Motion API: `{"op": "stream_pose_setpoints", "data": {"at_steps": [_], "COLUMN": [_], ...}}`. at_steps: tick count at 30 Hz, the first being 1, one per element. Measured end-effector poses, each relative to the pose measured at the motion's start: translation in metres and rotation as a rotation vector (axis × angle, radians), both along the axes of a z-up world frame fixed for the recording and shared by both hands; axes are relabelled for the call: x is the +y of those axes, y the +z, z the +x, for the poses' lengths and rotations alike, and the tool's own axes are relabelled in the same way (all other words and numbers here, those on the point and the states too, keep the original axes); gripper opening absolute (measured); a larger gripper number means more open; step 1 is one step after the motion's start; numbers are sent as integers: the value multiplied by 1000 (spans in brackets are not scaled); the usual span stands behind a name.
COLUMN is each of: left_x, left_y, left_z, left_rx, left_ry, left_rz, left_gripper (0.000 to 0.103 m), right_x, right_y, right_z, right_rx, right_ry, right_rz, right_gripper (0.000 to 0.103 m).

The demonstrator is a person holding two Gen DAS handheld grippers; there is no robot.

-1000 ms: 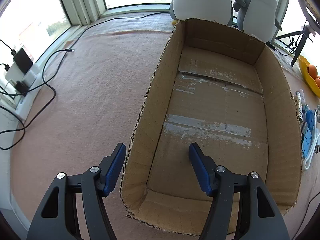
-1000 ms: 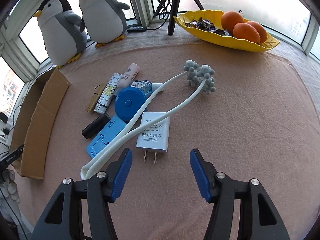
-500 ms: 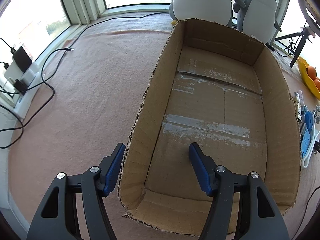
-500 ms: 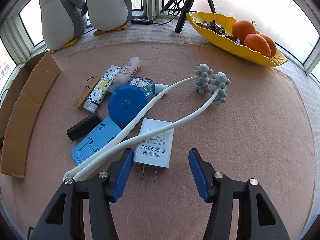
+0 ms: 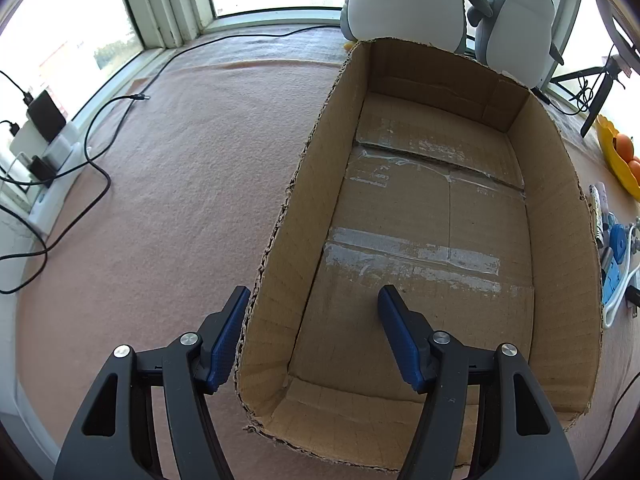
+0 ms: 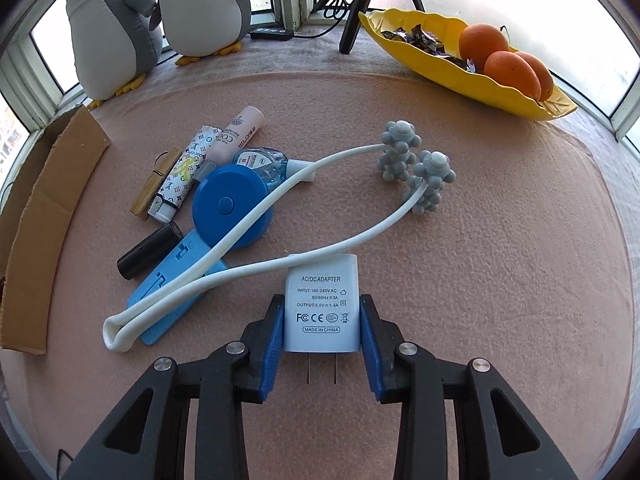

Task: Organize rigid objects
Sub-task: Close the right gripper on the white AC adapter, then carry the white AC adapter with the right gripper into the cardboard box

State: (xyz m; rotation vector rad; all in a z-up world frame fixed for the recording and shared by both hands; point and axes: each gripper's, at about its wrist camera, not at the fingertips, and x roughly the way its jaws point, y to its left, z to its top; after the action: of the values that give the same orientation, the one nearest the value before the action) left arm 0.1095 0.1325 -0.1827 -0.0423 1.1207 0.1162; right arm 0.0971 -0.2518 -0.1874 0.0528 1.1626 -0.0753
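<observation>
Here the right gripper (image 6: pixel 322 336) is closing its jaws around the white charger (image 6: pixel 321 308), pads touching its sides. The left gripper (image 5: pixel 312 332) is hovering half-open astride the cardboard box (image 5: pixel 560 208) wall, gripping nothing.

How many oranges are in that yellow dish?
3 show in the yellow dish: one at the back, one in front, one half hidden behind it. More could be hidden.

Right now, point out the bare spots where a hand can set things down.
Free: the cardboard box floor, and the cloth between the massager's knobbed heads and the yellow fruit dish. Crowded: around the blue round case.
</observation>
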Motion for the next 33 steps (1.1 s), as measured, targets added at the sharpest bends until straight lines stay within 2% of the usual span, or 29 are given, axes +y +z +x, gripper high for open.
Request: {"op": "stream_pose_setpoints", "data": {"at_steps": [8,16,21,29,33], "left_x": [3,5,7,9,9], "left_y": [0,-1,-1,-2,-1], "left_z": [0,0,0,0,0], "left_rx": [-4,-3,-3,2,2], "left_ry": [1,-2,-1,8,-8], "left_rz": [-15,-25,-37,-56,-51], "left_gripper": [65,65,65,65,59], "right_x": [-19,5,35,105,146], "right_y": [5,31,53,96,102], "right_z": [-24,-38,-35,-16,-8], "right_rx": [-1,-78,-127,-203,-214], "right_ry": [-54,-19,38,203,287], "right_rz": [6,22,60,109,141], "right_gripper": [32,32,32,32,32]}}
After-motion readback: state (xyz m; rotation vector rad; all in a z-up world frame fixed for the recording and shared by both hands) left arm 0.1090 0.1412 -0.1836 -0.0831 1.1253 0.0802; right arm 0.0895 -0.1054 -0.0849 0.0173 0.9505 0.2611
